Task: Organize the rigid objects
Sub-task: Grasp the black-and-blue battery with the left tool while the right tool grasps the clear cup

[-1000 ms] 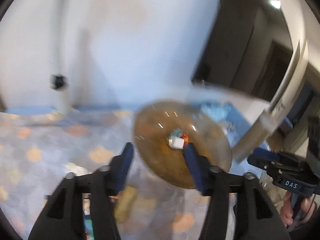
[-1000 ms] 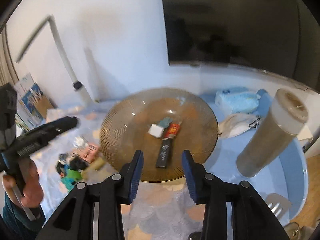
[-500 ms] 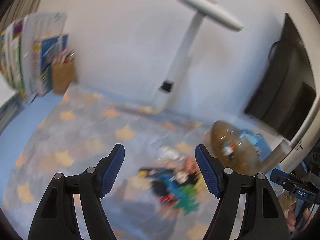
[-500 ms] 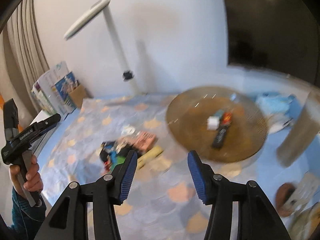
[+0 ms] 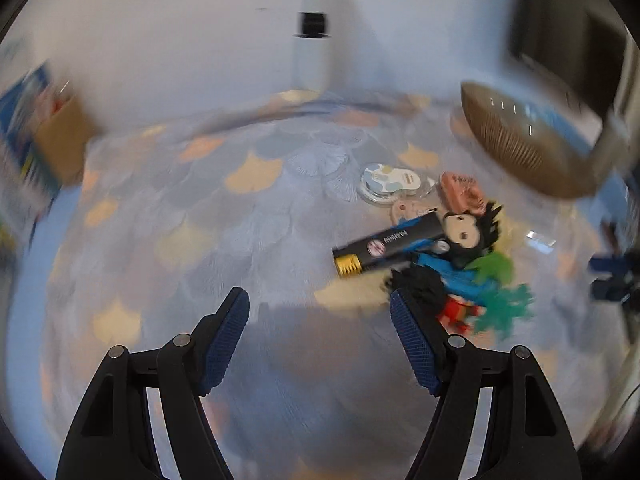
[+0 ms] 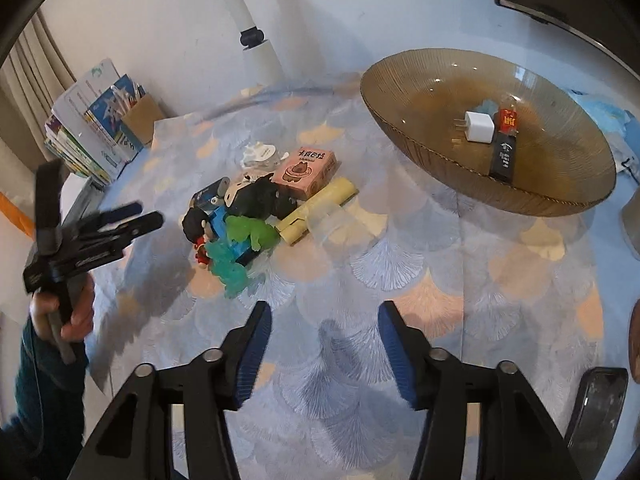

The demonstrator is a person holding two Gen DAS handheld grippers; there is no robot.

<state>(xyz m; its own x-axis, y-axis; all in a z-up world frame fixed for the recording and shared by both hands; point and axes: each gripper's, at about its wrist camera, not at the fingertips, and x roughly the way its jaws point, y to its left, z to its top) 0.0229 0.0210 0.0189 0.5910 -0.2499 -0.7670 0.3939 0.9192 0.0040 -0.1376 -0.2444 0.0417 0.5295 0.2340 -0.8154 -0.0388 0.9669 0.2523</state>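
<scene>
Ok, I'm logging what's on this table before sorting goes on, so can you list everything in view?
Amber ribbed glass bowl: one, far right.
White plug charger: one, in bowl.
Black stick with red end: one, in bowl.
Pink cardboard box: one, in the pile, centre-left.
Pale yellow tube: one, beside box.
Green jelly toys: two or so, pile's near edge.
Black-haired plush doll: one, in pile.
Black and blue tube with gold end: one, in pile.
Books: a stack, far left.
White lamp post: one, at wall.
Left hand-held gripper: open, empty.
Right hand-held gripper: opening, empty.
</scene>
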